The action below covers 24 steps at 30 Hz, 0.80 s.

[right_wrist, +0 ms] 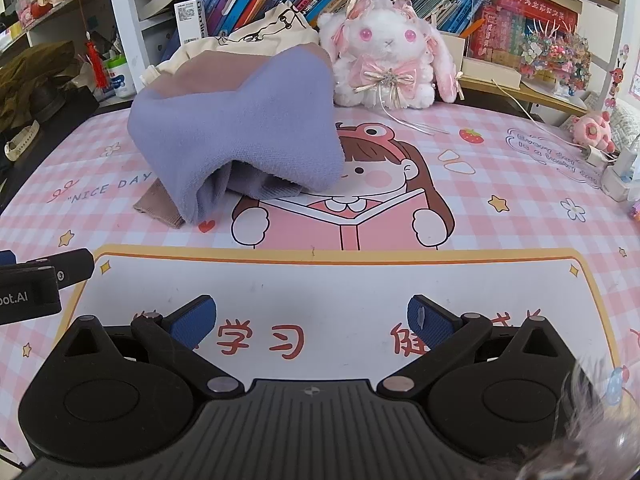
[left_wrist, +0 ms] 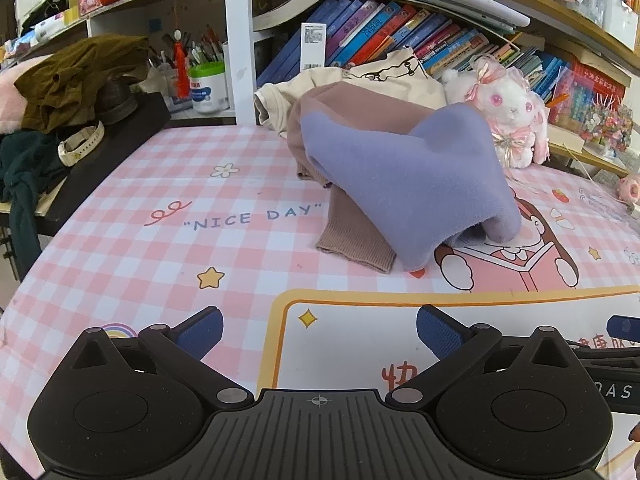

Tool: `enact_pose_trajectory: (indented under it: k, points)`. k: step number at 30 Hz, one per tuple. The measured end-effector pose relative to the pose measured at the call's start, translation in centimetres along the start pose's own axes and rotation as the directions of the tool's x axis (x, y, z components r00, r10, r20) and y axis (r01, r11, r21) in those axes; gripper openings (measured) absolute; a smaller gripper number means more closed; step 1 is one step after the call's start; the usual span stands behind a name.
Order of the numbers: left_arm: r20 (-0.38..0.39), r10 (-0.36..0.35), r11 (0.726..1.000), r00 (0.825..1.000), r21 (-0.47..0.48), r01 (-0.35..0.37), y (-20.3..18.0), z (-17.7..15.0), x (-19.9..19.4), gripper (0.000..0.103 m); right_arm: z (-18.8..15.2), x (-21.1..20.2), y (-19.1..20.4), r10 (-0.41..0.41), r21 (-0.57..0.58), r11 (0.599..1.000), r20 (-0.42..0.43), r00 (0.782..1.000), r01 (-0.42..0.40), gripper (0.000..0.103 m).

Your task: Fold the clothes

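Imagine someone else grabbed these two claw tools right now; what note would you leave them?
Left gripper: open, empty, above the mat.
Right gripper: open, empty, beside the left one.
Clothes: purple and brown sweater lies crumpled on the pink checked mat, a ribbed cuff sticking out; a cream garment sits behind it by the plush rabbit.
Done: nothing folded yet.
Left: spread the sweater flat, fold it, then likely the cream one.

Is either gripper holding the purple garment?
No: the left gripper and right gripper are open, short of the purple garment.
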<state>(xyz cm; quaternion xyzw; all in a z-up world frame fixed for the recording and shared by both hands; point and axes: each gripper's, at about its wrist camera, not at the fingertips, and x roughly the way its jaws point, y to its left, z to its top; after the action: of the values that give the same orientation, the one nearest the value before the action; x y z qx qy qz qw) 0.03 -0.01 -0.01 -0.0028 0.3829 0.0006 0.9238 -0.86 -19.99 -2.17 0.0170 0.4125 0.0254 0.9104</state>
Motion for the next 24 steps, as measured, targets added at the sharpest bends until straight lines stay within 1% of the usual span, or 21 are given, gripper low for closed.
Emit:
enact_pose_trajectory:
  k: [15, 24]
  points:
    - [-0.009, -0.019, 1.000, 1.000, -0.022, 0.018, 0.29, -0.29, 0.40, 0.103, 0.10, 0.00, -0.04, -0.001, -0.004, 1.000, 0.000, 1.000, 0.001, 0.103]
    - [-0.007, -0.015, 1.000, 1.000, -0.022, 0.015, 0.17, -0.21, 0.29, 0.103, 0.11, 0.05, 0.12, 0.000, -0.009, 1.000, 0.005, 1.000, 0.000, 0.103]
